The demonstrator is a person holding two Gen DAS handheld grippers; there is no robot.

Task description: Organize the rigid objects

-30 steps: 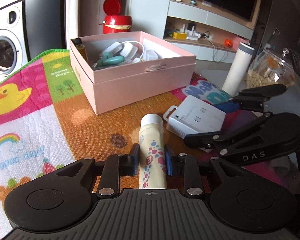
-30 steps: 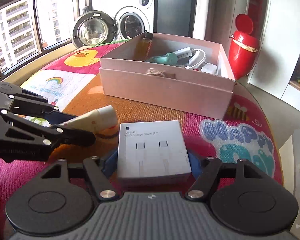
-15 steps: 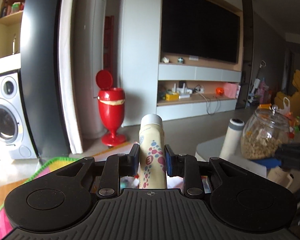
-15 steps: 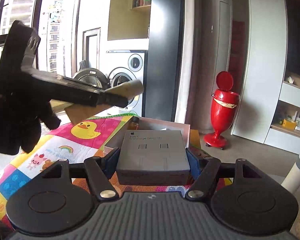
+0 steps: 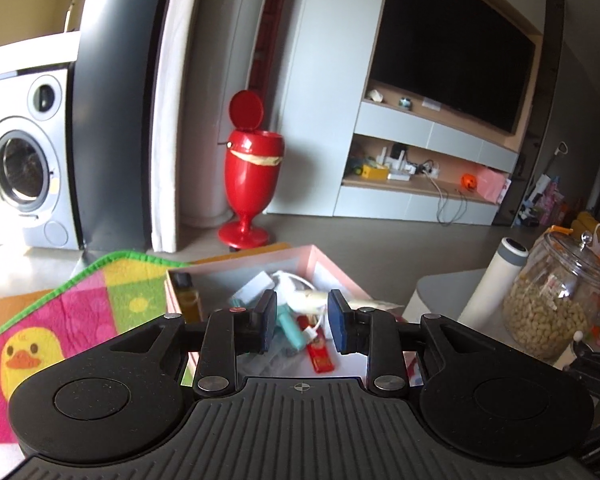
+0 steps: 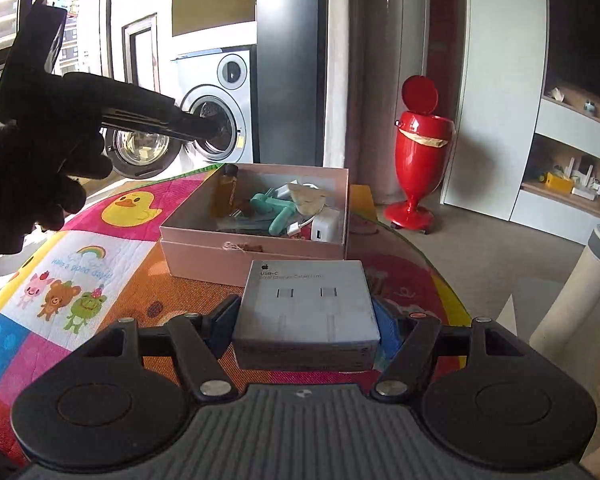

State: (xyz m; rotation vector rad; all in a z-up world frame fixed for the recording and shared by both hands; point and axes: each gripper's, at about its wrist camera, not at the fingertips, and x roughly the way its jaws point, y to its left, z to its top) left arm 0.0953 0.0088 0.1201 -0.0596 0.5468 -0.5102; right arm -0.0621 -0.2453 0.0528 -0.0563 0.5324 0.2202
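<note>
The cream bottle (image 5: 312, 300) has left the left gripper (image 5: 302, 320) since a moment ago; it now lies in the pink box (image 5: 332, 268), at twelve o'clock. That gripper's jaws stand apart, empty. The right gripper (image 6: 302, 320) still pinches the cable box (image 6: 306, 312).

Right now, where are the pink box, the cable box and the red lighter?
pink box (image 6: 256, 258): right wrist view, front wall.
cable box (image 6: 306, 300): right wrist view, top face.
red lighter (image 5: 321, 354): left wrist view, body.

Pink box (image 6: 256, 258); bright patchwork mat (image 6: 80, 264) with yellow duck; seemingly grey-white carton (image 6: 306, 304).
</note>
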